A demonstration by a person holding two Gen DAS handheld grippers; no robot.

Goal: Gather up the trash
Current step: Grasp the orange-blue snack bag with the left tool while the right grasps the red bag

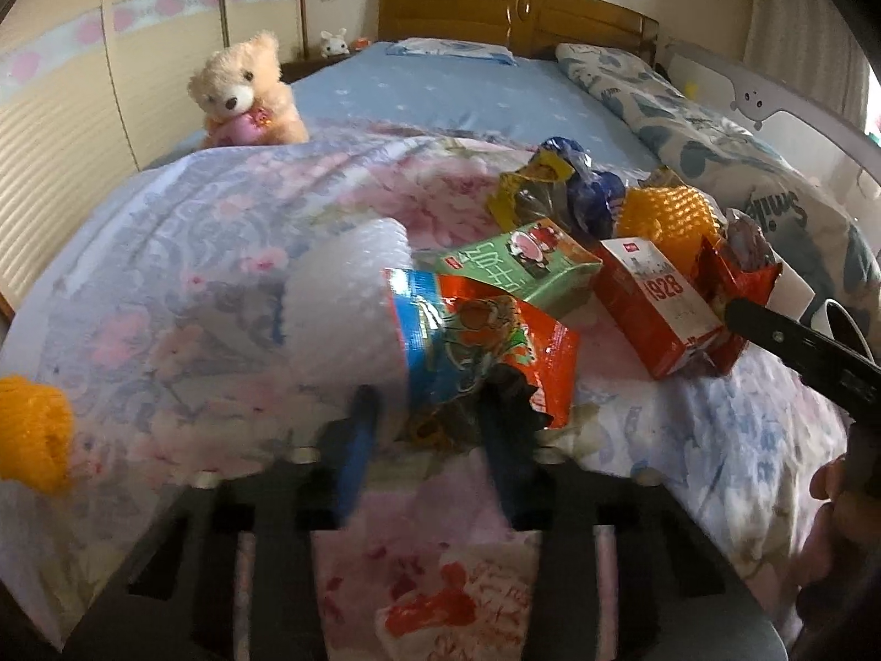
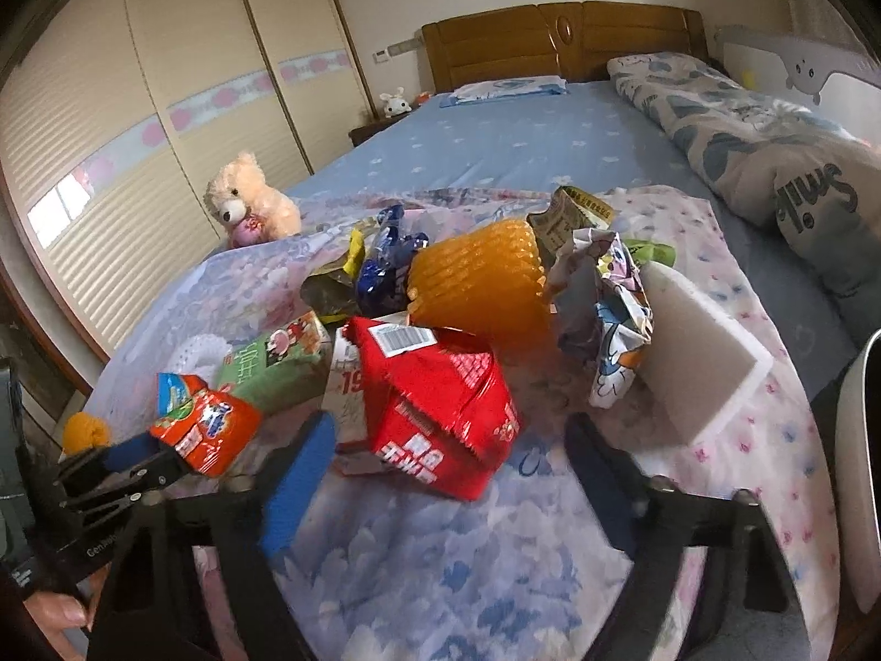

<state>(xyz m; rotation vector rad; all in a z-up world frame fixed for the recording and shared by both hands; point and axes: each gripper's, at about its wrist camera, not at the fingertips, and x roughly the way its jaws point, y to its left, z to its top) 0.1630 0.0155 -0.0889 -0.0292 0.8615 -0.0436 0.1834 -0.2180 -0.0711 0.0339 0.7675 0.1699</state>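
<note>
Trash lies in a heap on a floral blanket (image 1: pixel 181 253) on the bed. My left gripper (image 1: pixel 435 413) is shut on an orange and blue snack wrapper (image 1: pixel 473 341), which also shows at the left of the right wrist view (image 2: pixel 204 418). My right gripper (image 2: pixel 446 440) is open, its jaws wide on either side of a red snack bag (image 2: pixel 440 407). Behind the red bag lie a green carton (image 2: pixel 275 369), an orange foam net (image 2: pixel 479 281), a blue wrapper (image 2: pixel 385 264), a crumpled cartoon wrapper (image 2: pixel 611 297) and a white foam block (image 2: pixel 699 358).
A red carton marked 1928 (image 1: pixel 655 303) and white bubble wrap (image 1: pixel 352 297) lie in the heap. A second orange net (image 1: pixel 33 429) sits at the blanket's left edge. A teddy bear (image 1: pixel 242 93), a rolled quilt (image 2: pixel 771 160), the headboard (image 2: pixel 561 38) and wardrobe doors (image 2: pixel 110 176) surround the bed.
</note>
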